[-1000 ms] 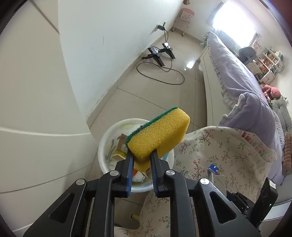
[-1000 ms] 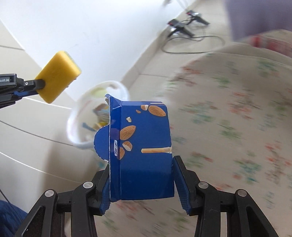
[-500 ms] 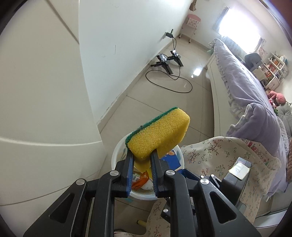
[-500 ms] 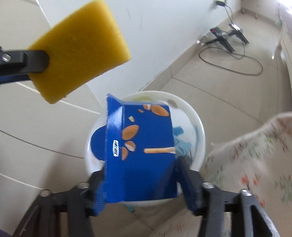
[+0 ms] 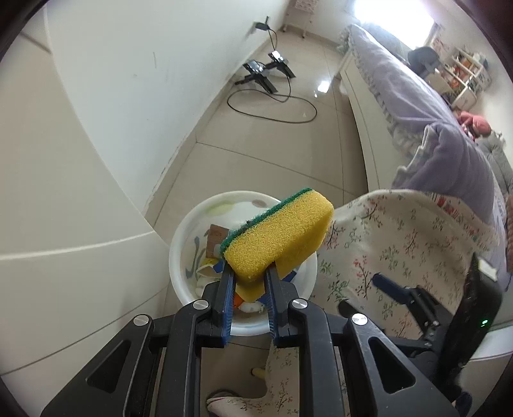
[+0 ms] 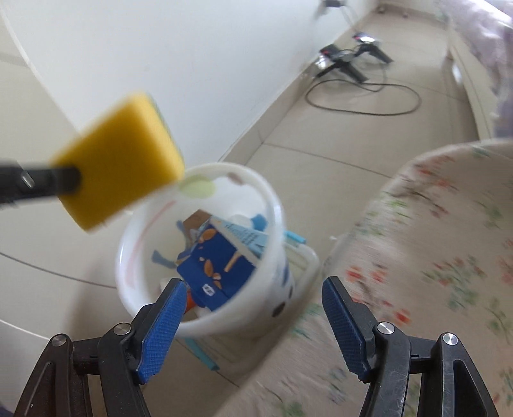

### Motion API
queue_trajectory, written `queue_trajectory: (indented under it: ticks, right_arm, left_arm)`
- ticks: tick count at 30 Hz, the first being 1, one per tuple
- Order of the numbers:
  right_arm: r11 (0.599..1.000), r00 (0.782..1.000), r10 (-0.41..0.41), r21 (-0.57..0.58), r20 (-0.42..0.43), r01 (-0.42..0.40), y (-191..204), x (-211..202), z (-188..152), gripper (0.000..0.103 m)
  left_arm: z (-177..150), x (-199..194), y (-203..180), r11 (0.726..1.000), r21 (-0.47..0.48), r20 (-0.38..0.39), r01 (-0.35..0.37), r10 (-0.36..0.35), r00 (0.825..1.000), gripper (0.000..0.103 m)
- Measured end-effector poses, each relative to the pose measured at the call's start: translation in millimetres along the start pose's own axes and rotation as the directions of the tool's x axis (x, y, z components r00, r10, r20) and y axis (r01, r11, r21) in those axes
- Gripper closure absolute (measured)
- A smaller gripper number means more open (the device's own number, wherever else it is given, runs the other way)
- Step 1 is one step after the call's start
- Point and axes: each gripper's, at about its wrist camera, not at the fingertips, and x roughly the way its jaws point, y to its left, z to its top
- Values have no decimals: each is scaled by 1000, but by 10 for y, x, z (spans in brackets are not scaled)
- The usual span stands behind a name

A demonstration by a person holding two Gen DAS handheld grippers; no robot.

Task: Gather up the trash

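While the sponge (image 5: 278,234) is clamped by the left gripper (image 5: 248,282) above the bin (image 6: 205,320), the right gripper (image 6: 253,324), just opened, is held wide and empty, the blue box (image 6: 214,272) lying inside.

I see a pale tiled floor (image 5: 256,160) along a white wall (image 5: 128,80) — a lavender-covered bed (image 5: 416,106) at right, bright window (image 5: 394,16) light beyond.

Your yellow sponge (image 5: 278,233) with its green scouring face is pinched at one end, tilted, hanging above the white bin (image 6: 205,322). Your blue almond-print carton (image 6: 215,272) lies slanted inside the bin, on top of paper scraps and wrappers.
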Motion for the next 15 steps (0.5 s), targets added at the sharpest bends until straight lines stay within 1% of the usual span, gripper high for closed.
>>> queue_trajectory:
  ticks: [1, 3, 4, 5, 6, 7, 8, 9, 11, 12, 14, 15]
  right_arm:
    - [1000, 1000, -1, 11, 6, 1, -40, -70, -4, 29]
    - [999, 1000, -2, 42, 20, 1, -158, -192, -36, 28]
    - [998, 1000, 1, 57, 23, -2, -203, -249, -48, 28]
    - [997, 1000, 6, 71, 26, -8, -242, -300, -68, 28]
    - [997, 1000, 13, 77, 28, -15, -269, -338, -79, 28]
    - [997, 999, 16, 78, 31, -18, -286, -386, -96, 28]
    - [997, 999, 12, 74, 34, -15, -292, -429, -116, 28]
    - [997, 999, 11, 70, 37, -13, -294, -472, -136, 28]
    - [997, 999, 16, 69, 45, -19, -303, -548, -169, 28]
    - [997, 999, 18, 74, 48, -21, -314, -582, -190, 28]
    - [996, 999, 22, 84, 49, -26, -330, -634, -231, 28]
    - [996, 998, 24, 89, 50, -29, -336, -657, -252, 28]
  left_arm:
    - [-15, 68, -39, 1000, 25, -18, -4, 5, 1000, 84]
    - [-55, 263, -129, 995, 101, -82, -1, 9, 997, 79]
    - [-71, 364, -163, 990, 139, -113, -6, 22, 993, 79]
    - [-79, 467, -177, 987, 159, -133, -33, 55, 990, 79]
    - [-71, 567, -160, 983, 161, -146, -85, 109, 983, 77]
    - [-54, 622, -128, 979, 154, -150, -131, 154, 977, 76]
    - [-35, 645, -78, 977, 137, -149, -165, 185, 971, 76]
    - [-16, 629, -25, 980, 107, -145, -169, 184, 972, 76]
    - [8, 532, 20, 992, 58, -122, -111, 117, 986, 74]
    - [13, 482, 9, 994, 53, -103, -92, 97, 990, 71]
    - [32, 387, -8, 994, 57, -68, -98, 102, 993, 65]
    - [30, 344, -33, 992, 56, -54, -111, 115, 992, 65]
